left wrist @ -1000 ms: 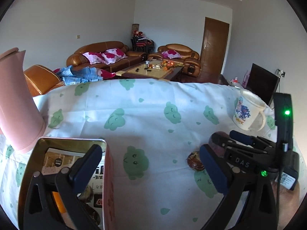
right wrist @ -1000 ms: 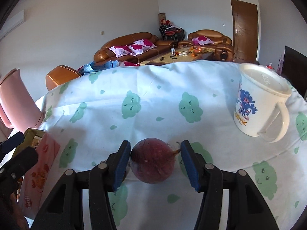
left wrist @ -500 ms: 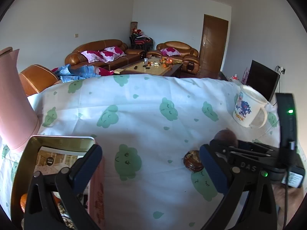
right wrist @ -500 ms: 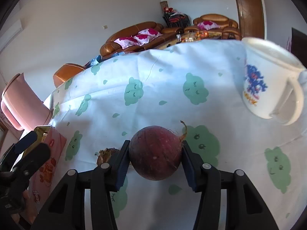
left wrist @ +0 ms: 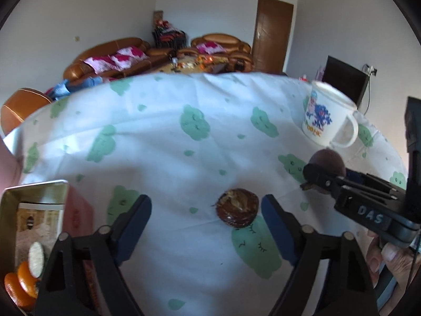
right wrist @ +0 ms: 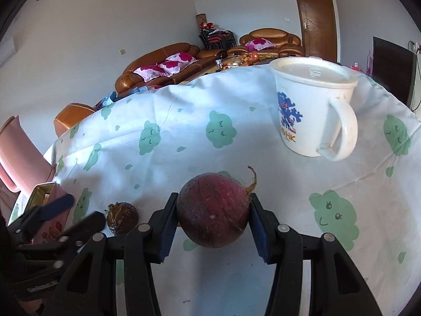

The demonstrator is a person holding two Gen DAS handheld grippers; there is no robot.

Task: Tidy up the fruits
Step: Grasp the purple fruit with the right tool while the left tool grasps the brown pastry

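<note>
Right gripper (right wrist: 213, 223) clamps a red fruit (right wrist: 213, 210); left gripper (left wrist: 206, 226) gapes around a brown, possibly wrapped, fruit (left wrist: 237, 207) on the tabletop (left wrist: 163, 137).

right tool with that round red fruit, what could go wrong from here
The round red fruit is pinched only at its sides by the right tool, so it might roll out. The open left tool is closing in on the brown fruit near the right one, so they could collide. The white mug stands close by and might get knocked.
</note>
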